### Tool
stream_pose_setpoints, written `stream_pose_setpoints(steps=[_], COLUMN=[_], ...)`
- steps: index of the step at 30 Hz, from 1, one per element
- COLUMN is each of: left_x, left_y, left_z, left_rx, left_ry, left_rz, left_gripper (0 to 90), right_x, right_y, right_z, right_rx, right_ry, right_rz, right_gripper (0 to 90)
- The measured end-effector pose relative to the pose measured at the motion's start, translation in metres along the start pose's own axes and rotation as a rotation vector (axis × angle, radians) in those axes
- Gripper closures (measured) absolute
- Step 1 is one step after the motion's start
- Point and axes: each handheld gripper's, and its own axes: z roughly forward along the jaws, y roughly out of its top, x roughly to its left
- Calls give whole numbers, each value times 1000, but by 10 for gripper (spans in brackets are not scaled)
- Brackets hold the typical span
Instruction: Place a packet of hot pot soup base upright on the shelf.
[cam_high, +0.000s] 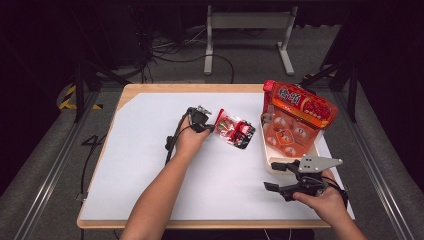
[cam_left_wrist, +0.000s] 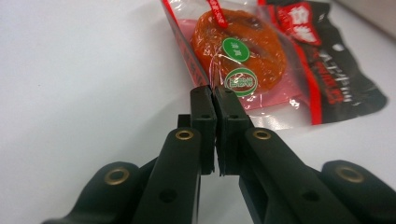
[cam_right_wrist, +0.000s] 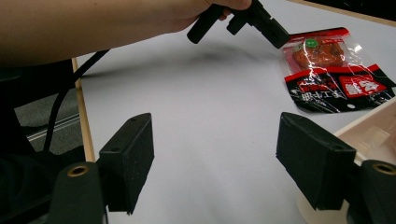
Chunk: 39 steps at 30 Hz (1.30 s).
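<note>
Red-and-black plastic snack pouch (cam_left_wrist: 280, 60) with a clear window lies flat on the white worktop (cam_high: 150, 150), just left of the cream tray (cam_high: 267, 160). Left tongs (cam_left_wrist: 214, 95) are pressed together on its near edge seam, probably to lift it by the flat margin. Its long axis runs diagonally toward the tray, while the right tongs (cam_right_wrist: 215, 154) wait spread and empty.

High view looks down; both gripper views closely share the snack packet (cam_left_wrist: 261, 65).

Snack packet (cam_left_wrist: 261, 60), clear-and-black, orange food inside, apparently flat on white table, edge pinched.
</note>
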Motion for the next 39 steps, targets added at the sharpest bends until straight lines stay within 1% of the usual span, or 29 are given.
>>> stream_pose_setpoints(steps=[2,3,5,6,7,9,10,12,16,18,19,20,21,22,24,26,27,28,30,32,35,37,39], left_x=[-3,-6,-11,-11,-14,-19,-22,-28,-41,-47,-47,-51,-52,-54,-59,-67,-70,-74,-78,-83,-86,-90,-95], left_y=[-2,-4,-7,-7,-9,-16,-19,-27,-46,-57,-57,-67,-72,-75,-79,-81,-80,-80,-79,-78,-77,-75,-73], left_z=[-6,-13,-23,-23,-28,-40,-45,-53,-68,-73,-73,-76,-77,-78,-81,-87,-89,-91,-95,-98,-102,-106,-111], left_rx=[-17,-30,-50,-50,-64,-80,-85,-97,-79,-71,-71,-67,-57,-44,-40,-38,-39,-49,-62,-85,-121,-150,-180], left_ry=[-17,-26,-37,-37,-41,-54,-61,-77,-88,-102,-102,-113,-125,-132,-126,-108,-97,-81,-70,-66,-61,-53,-56], left_rz=[-3,9,15,15,16,17,22,20,20,3,3,-18,-31,-34,-35,-6,15,28,52,57,91,120,144], left_gripper=[881,883,885,886,886,888,888,889,889,888,887,887,887,886,886,886,886,886,887,888,890,892,895], right_x=[-1,-1,0,0,0,-1,-1,-3,-3,-3,-3,-4,-4,-4,-4,-2,-2,-2,-3,-4,-5,-5,-5], right_y=[0,1,2,3,3,4,4,6,10,12,12,13,13,14,15,15,15,15,15,14,12,12,12], right_z=[0,1,1,1,1,2,3,6,14,19,19,22,27,29,34,37,38,38,37,36,37,38,39], right_rx=[-1,-2,-1,-2,-2,0,1,7,17,25,25,31,36,41,43,44,45,45,44,43,46,47,45], right_ry=[-1,-1,-3,-5,-5,-15,-17,-28,-40,-46,-46,-50,-50,-50,-45,-37,-35,-35,-36,-40,-40,-42,-39], right_rz=[-1,-1,-1,1,1,4,10,15,30,33,33,37,40,43,42,42,40,40,46,49,54,53,53], right_gripper=[284,285,286,288,288,291,298,304,311,312,312,313,314,315,315,315,315,315,316,315,316,316,317])
